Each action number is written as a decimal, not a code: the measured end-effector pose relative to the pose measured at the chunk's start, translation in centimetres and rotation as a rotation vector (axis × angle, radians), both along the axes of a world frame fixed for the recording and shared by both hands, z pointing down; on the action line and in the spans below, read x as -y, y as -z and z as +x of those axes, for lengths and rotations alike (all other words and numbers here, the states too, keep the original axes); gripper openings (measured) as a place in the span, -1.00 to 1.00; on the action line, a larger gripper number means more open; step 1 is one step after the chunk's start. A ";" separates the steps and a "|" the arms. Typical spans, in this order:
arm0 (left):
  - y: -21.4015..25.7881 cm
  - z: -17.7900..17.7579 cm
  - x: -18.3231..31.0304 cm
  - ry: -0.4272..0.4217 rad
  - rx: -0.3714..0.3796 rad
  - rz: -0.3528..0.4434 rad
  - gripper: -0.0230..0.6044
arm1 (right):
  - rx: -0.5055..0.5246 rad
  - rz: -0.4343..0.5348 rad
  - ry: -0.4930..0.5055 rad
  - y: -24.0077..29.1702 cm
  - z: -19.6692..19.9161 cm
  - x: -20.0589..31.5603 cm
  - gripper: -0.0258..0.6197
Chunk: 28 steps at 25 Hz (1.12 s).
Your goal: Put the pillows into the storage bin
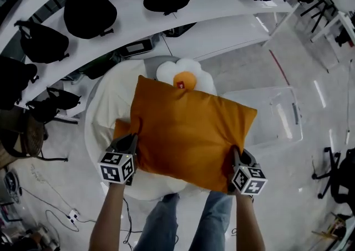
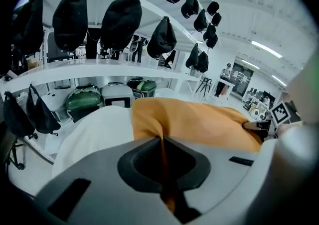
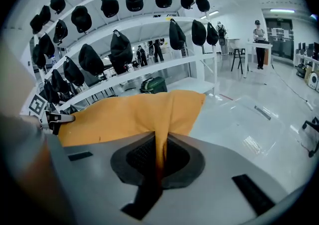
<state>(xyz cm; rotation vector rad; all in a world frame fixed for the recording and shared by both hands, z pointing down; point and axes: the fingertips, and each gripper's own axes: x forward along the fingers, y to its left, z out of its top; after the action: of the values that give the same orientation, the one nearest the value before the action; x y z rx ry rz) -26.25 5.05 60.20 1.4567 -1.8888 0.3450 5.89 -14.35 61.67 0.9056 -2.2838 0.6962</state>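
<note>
A big orange pillow hangs between both grippers above a white round table. My left gripper is shut on the pillow's near left corner, the cloth pinched between its jaws. The right gripper is shut on the near right corner, orange cloth squeezed in its jaws. Behind the orange pillow a white fried-egg pillow with a yellow centre lies on the table, partly hidden. The clear storage bin stands on the floor to the right; in the right gripper view the bin is ahead to the right.
A cream cushion lies on the table under the orange pillow's left side. Curved white shelves hung with black bags ring the far side. Office chairs stand at the right, cables trail on the floor at the left. My legs show below.
</note>
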 end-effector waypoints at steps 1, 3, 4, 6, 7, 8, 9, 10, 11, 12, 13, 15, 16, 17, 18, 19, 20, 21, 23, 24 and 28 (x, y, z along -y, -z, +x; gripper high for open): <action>-0.1 0.8 0.9 0.001 0.001 0.000 -0.84 | 0.000 0.001 -0.001 0.0 0.8 0.9 -0.86; -0.2 2.3 2.8 0.001 0.008 0.000 -0.84 | 0.000 0.003 0.000 -0.2 2.3 2.9 -0.86; -0.3 3.1 3.8 0.003 0.013 0.001 -0.84 | 0.000 0.004 0.003 -0.3 3.1 3.9 -0.86; -0.5 5.0 5.6 0.017 0.016 0.000 -0.84 | -0.001 0.005 0.018 -0.5 4.7 6.1 -0.86; -0.7 6.2 6.5 0.027 0.013 -0.003 -0.84 | -0.004 0.004 0.028 -0.7 5.6 7.3 -0.86; -0.8 7.4 7.3 0.037 0.007 -0.006 -0.84 | -0.008 0.003 0.040 -0.8 6.7 8.5 -0.86; -1.0 8.8 8.2 0.046 0.001 -0.008 -0.84 | -0.012 0.001 0.051 -0.9 7.8 9.8 -0.86; -1.1 10.2 9.3 0.054 -0.004 -0.010 -0.84 | -0.016 0.000 0.061 -1.0 9.0 11.2 -0.86; -1.3 11.6 10.3 0.062 -0.010 -0.012 -0.84 | -0.022 0.000 0.074 -1.2 10.1 12.6 -0.86; -1.6 13.1 11.4 0.071 -0.016 -0.016 -0.84 | -0.028 0.000 0.088 -1.3 11.3 14.1 -0.86; -1.9 14.6 12.4 0.082 -0.022 -0.020 -0.84 | -0.036 0.001 0.104 -1.5 12.4 15.6 -0.86; -2.6 17.6 14.5 0.107 -0.031 -0.029 -0.84 | -0.053 0.002 0.132 -2.0 14.8 18.6 -0.86; -3.0 19.2 15.6 0.119 -0.035 -0.032 -0.84 | -0.062 0.002 0.142 -2.2 16.1 20.0 -0.86; -3.3 20.6 16.6 0.130 -0.039 -0.034 -0.84 | -0.072 0.004 0.150 -2.5 17.3 21.4 -0.86; -3.6 22.0 17.7 0.140 -0.043 -0.036 -0.84 | -0.081 0.005 0.158 -2.7 18.5 22.7 -0.86; -4.0 23.2 18.7 0.149 -0.046 -0.038 -0.84 | -0.091 0.007 0.165 -2.9 19.5 23.9 -0.86; -4.3 24.3 19.7 0.157 -0.049 -0.040 -0.84 | -0.101 0.007 0.171 -3.1 20.4 25.1 -0.86; -4.7 25.4 20.7 0.163 -0.053 -0.042 -0.84 | -0.111 0.008 0.175 -3.2 21.4 26.2 -0.86; -5.4 27.5 22.7 0.169 -0.065 -0.041 -0.84 | -0.133 0.015 0.180 -3.6 23.3 28.4 -0.86; -5.7 28.5 23.6 0.170 -0.073 -0.040 -0.84 | -0.145 0.021 0.180 -3.7 24.3 29.4 -0.86; -7.2 32.1 27.2 0.173 -0.115 -0.029 -0.84 | -0.201 0.069 0.189 -4.9 27.9 33.4 -0.85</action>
<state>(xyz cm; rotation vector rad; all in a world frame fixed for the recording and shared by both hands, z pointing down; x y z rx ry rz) 5.90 -22.13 67.41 1.2564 -1.8921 0.2014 33.79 -47.71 66.59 0.7425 -2.1883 0.4267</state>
